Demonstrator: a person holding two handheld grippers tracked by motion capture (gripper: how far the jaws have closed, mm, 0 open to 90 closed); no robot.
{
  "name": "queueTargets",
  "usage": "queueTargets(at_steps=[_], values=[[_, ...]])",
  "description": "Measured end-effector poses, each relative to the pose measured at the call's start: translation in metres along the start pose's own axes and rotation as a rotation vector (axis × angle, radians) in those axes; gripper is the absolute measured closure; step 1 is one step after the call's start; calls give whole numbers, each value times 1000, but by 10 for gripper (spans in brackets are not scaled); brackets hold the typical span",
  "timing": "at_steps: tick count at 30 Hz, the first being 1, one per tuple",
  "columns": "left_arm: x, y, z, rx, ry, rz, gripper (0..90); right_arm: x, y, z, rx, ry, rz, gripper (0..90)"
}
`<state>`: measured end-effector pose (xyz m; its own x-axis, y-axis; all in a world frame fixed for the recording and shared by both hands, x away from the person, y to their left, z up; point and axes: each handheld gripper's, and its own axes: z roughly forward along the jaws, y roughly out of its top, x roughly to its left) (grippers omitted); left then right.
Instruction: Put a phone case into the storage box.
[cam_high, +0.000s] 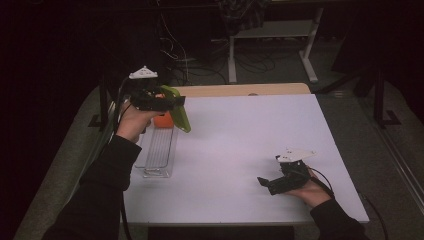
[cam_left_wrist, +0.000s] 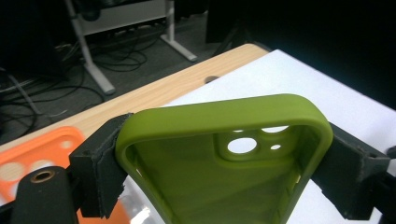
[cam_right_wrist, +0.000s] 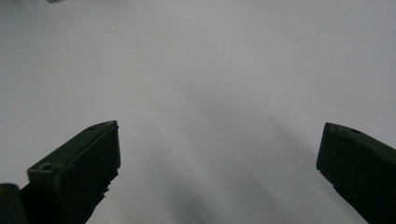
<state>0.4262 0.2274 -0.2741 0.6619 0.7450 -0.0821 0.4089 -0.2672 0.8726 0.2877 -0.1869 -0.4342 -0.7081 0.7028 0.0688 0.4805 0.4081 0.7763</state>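
Note:
My left gripper is shut on an olive-green phone case and holds it in the air above the table's left side. Seen from the left gripper view, the green phone case spans the gap between both pads, its hollow inside and camera cut-outs facing me. An orange phone case lies under it at the far end of a clear tray; the orange phone case also appears at the lower left. My right gripper hovers low over the white table at the front right, jaws wide apart with nothing between them.
The white table top has a wooden strip along its far edge. Beyond it are desk legs and loose cables on the floor. The person's dark sleeves come in from the bottom.

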Motion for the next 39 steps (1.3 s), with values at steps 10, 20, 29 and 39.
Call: queueTargets(at_steps=[10,20,29,39], values=[[32,5,-10,-2,96,-16,137,-1,-1,0,6,0,-4,0],[54,-5,0,35,196,-38,136,-2,0,-1,15,-1,8,0],[65,-23,18,78,234,-64,135,-4,1,-2,11,-2,2,0],[71,-38,34,152,304,-86,132,-5,1,-3,6,0,9,0]])
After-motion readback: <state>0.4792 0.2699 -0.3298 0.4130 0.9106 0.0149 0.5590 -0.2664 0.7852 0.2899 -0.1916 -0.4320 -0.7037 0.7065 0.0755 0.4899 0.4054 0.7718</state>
